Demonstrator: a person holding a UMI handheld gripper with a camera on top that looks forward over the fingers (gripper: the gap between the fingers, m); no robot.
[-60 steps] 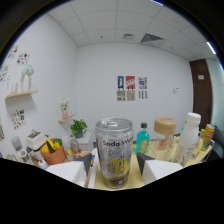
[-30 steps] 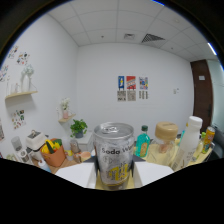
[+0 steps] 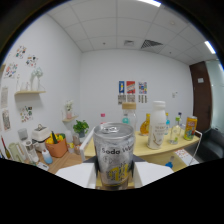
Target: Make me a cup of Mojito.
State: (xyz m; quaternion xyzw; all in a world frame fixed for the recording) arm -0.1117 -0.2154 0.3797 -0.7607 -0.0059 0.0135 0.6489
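A silver can labelled "Soda Water" with yellow print stands upright between my two white fingers, held above the wooden table. My gripper is shut on the can, one pad against each side. Beyond the can, on the table, stand a tall white bottle, an orange-yellow bottle, a clear glass and a yellow carton. The can's lower part is hidden by the fingers.
A potted green plant and an orange basket sit beyond the left finger, near a white wall shelf. Posters hang on the far wall. A dark door is far right.
The can stays in the fingers while the gripper has lifted and swung. The bottles on the table now sit farther off, to the right and lower behind the can.
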